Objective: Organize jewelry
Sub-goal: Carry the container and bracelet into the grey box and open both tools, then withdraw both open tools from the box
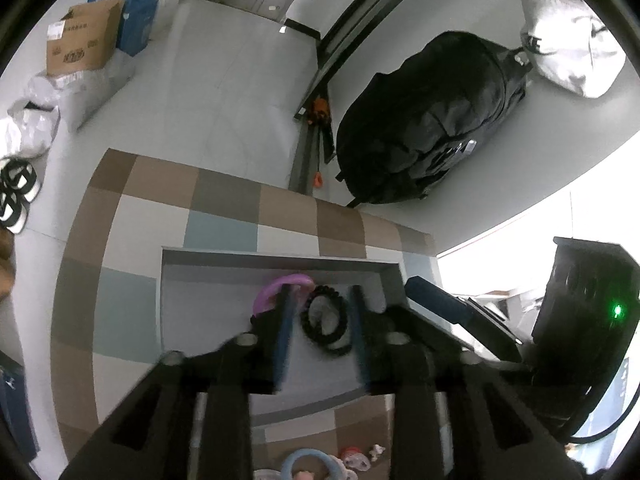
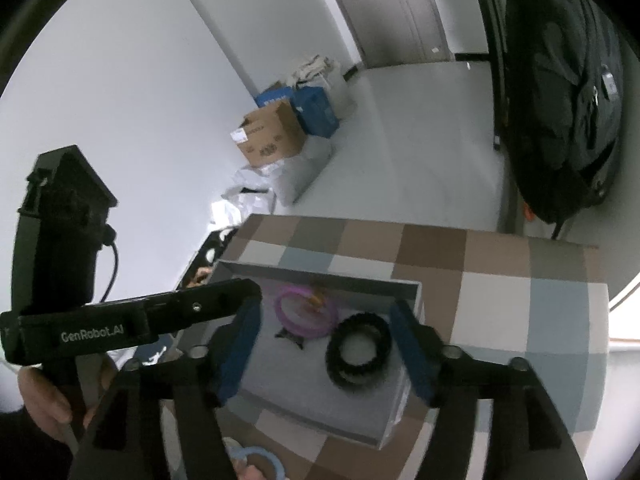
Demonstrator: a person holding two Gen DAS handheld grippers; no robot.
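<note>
**Both claws open over the tray, bracelets lying loose**

On the checkered table (image 2: 500,280) a shallow grey tray (image 2: 320,276) sits toward the far edge. The left claw (image 1: 318,336) hangs over it, jaws partly apart and gripping nothing; the purple bangle (image 1: 280,286) lies just past its left finger, and the black beaded bracelet (image 1: 326,326) lies on the tray floor between its fingers. The right claw (image 2: 326,356) stands wide open, empty, with the black beaded bracelet resting just inside its right finger. A pale blue ring (image 2: 260,460) lies near the table's near edge.
</note>
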